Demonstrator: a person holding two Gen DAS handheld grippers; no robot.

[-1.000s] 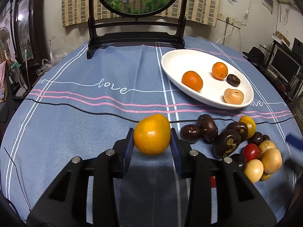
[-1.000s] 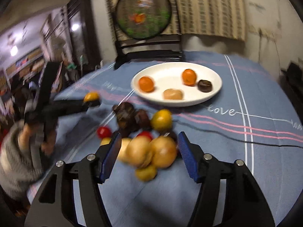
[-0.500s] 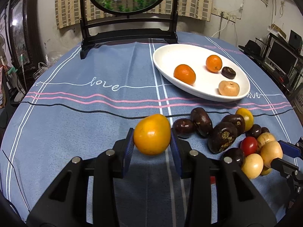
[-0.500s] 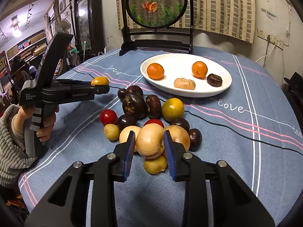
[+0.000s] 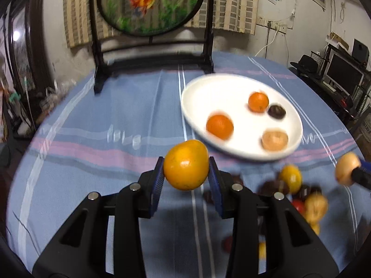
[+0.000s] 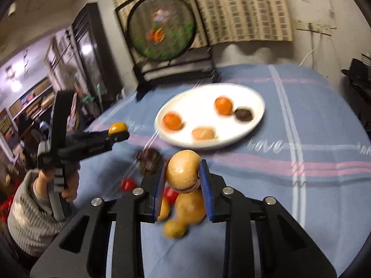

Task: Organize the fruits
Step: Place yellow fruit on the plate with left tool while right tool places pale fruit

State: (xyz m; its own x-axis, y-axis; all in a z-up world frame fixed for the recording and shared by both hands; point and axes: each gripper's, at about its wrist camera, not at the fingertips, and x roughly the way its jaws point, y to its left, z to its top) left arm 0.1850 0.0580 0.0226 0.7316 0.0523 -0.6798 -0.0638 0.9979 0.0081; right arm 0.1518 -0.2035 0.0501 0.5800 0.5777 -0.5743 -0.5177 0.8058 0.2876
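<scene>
My left gripper (image 5: 186, 176) is shut on a yellow-orange citrus fruit (image 5: 186, 165), held above the blue tablecloth short of the white oval plate (image 5: 201, 88). The plate holds two oranges (image 5: 219, 126), a dark fruit (image 5: 276, 111) and a tan fruit (image 5: 275, 140). My right gripper (image 6: 182, 180) is shut on a tan round fruit (image 6: 183, 170), lifted above the fruit pile (image 6: 183, 210). The plate also shows in the right wrist view (image 6: 234, 88). The pile also shows at the right of the left wrist view (image 5: 301, 194), blurred.
A black stand with a round fish picture (image 5: 150, 4) stands at the table's far edge behind the plate. The left gripper with its fruit (image 6: 118, 127) shows at the left of the right wrist view. Cluttered furniture (image 5: 343, 74) lies beyond the table's right edge.
My right gripper closed on the tan fruit and lifted it off the pile. My left gripper moved forward toward the plate with the citrus fruit held.
</scene>
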